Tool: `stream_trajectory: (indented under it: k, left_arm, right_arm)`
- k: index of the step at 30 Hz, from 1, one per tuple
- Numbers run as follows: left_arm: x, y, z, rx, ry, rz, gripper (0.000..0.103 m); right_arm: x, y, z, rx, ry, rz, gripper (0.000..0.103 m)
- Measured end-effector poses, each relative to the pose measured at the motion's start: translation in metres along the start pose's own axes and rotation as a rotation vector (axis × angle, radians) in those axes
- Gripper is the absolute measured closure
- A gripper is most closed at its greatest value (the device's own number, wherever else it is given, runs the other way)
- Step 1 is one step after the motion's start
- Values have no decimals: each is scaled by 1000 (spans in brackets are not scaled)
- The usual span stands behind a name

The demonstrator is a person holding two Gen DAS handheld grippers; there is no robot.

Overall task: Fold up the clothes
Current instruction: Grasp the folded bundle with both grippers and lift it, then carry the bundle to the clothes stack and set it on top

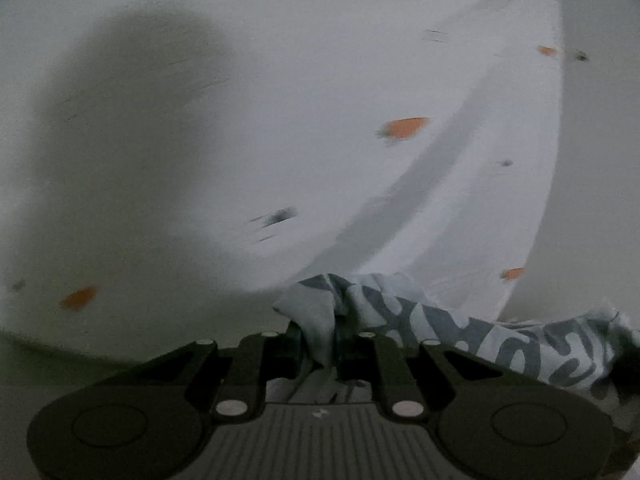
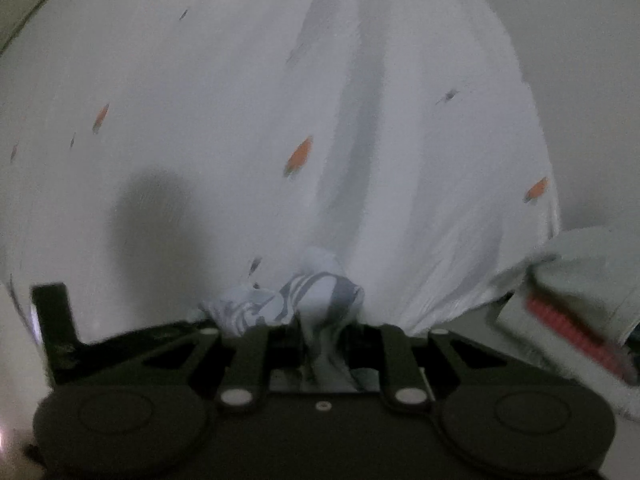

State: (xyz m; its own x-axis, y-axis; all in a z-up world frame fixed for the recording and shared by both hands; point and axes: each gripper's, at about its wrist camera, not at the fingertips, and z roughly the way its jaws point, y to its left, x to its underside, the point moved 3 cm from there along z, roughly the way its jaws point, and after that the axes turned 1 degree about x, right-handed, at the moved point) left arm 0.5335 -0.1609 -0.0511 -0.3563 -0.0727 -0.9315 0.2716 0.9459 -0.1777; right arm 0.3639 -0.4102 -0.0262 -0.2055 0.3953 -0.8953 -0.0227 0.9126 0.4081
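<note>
A pale blue-grey garment with dark grey lettering (image 1: 500,340) is bunched in my left gripper (image 1: 318,340), which is shut on it; the cloth trails off to the right. The same patterned garment (image 2: 304,296) is also pinched in my right gripper (image 2: 322,336), which is shut on a bunched fold of it. Both grippers hold the garment over a white sheet with small orange and dark prints (image 1: 320,100), which also fills the right wrist view (image 2: 240,100). Most of the garment is hidden below the grippers. Both views are blurred.
The white printed sheet has long folds running away from me (image 2: 360,140). A pale folded item with a red ribbed strip (image 2: 572,320) lies at the right. A dark bracket-like object (image 2: 56,320) is at the left. Grey surface (image 1: 600,160) lies beyond the sheet's edge.
</note>
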Motion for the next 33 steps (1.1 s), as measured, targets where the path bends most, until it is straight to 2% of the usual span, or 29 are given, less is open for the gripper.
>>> stream_trajectory:
  k: [6,9,12,13,15,16,18,20,21,22,23,24,26,27,30,32,33]
  left_arm:
    - [-54,-133,60,79,-39,121,88]
    - [-80,-211,104,165,-34,181,88]
    - [-93,-294,157,264,-21,261,88]
    - [-93,-323,177,298,-17,305,87]
    - [-80,-378,225,335,-3,385,78]
    - [-69,-404,252,350,22,422,73]
    - [-46,-440,303,341,94,471,71]
    - [-36,-453,337,270,163,431,69]
    - [-34,-448,344,260,175,376,65]
    - [-34,-440,347,263,177,307,50]
    - [-34,-431,350,265,179,238,28]
    - [-33,-423,352,260,175,190,22]
    - [-23,-413,361,238,193,195,21]
    - [-15,-411,367,222,210,228,21]
    - [18,-410,383,131,260,361,21]
    - [34,-402,390,105,269,365,20]
    - [37,-397,393,108,281,339,20]
  right_arm:
    - [-60,-100,-8,6,-122,141,86]
    - [-83,-166,-12,0,-200,331,85]
    - [-99,-234,-13,68,-299,456,85]
    - [-101,-255,-11,106,-326,468,85]
    - [-98,-298,-1,246,-354,486,80]
    - [-94,-321,6,360,-344,475,78]
    - [-85,-357,22,610,-278,398,67]
    - [-80,-376,31,738,-220,310,65]
    - [-79,-379,32,756,-202,270,50]
    - [-78,-380,33,764,-196,228,41]
    - [-77,-377,34,769,-198,186,35]
    - [-75,-374,37,774,-198,131,35]
    - [-68,-369,48,742,-188,61,38]
    - [-62,-368,55,719,-176,42,39]
    - [-34,-393,83,698,-44,193,44]
    - [-14,-410,86,685,-38,295,42]
    - [-11,-414,83,687,-32,316,36]
